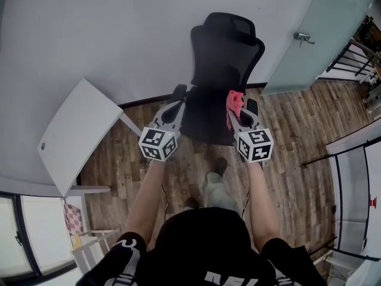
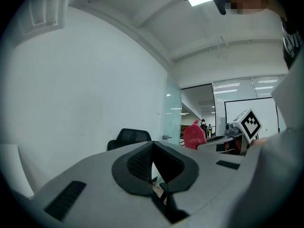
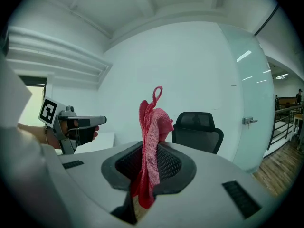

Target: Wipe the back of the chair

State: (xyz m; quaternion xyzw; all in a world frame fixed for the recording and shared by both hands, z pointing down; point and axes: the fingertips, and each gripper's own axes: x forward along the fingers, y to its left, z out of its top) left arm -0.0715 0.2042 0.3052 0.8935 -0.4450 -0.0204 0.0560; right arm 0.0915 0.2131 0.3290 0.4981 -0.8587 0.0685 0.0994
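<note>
A black office chair (image 1: 223, 64) with a headrest stands against the white wall, its seat toward me. It also shows ahead as the chair (image 2: 128, 137) in the left gripper view and the chair (image 3: 197, 129) in the right gripper view. My right gripper (image 1: 249, 107) is shut on a pink cloth (image 1: 234, 103), held over the seat's right side. The cloth (image 3: 151, 127) stands up from the right gripper (image 3: 152, 148). My left gripper (image 1: 178, 94) hovers at the seat's left side. This left gripper (image 2: 153, 146) is shut with nothing in it.
A white table (image 1: 77, 133) stands to the left of the chair. A frosted glass door (image 1: 315, 34) with a handle (image 1: 303, 37) is at the right, with a dark railing (image 1: 351, 61) beyond. My feet are on the wooden floor (image 1: 286, 130) below the seat.
</note>
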